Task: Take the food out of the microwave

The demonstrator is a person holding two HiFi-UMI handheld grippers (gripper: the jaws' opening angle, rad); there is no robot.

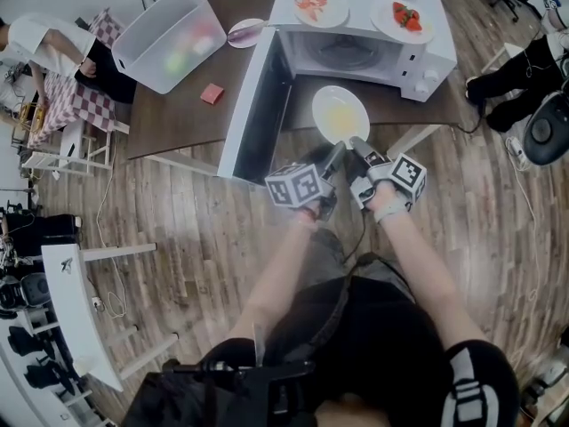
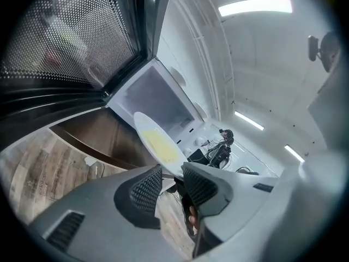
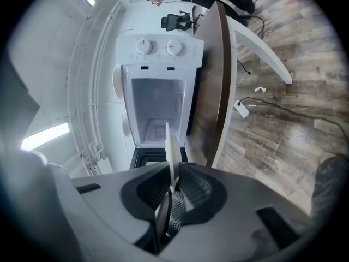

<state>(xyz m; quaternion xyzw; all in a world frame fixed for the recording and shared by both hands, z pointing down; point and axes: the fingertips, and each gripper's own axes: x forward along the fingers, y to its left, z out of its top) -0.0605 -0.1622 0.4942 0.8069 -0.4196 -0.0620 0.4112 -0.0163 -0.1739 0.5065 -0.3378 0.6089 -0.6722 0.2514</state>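
Observation:
A white plate [image 1: 340,114] with yellow food on it hangs level just in front of the open white microwave [image 1: 418,60], over the brown table's front edge. Both grippers hold its near rim. My left gripper [image 1: 331,163] is shut on the rim from the left; in the left gripper view the plate [image 2: 155,143] runs out from between the left gripper's [image 2: 173,173] jaws. My right gripper [image 1: 360,154] is shut on the rim beside it; in the right gripper view the plate [image 3: 170,157] shows edge-on between the right gripper's [image 3: 173,187] jaws. The microwave's cavity [image 3: 158,102] looks empty.
The microwave door [image 1: 253,114] stands open to the left of the plate. On the microwave's top sit plates of red food [image 1: 321,9] [image 1: 404,18]. A clear bin [image 1: 169,38] and a pink block [image 1: 212,93] lie on the brown table [image 1: 178,118]. A person sits at far left.

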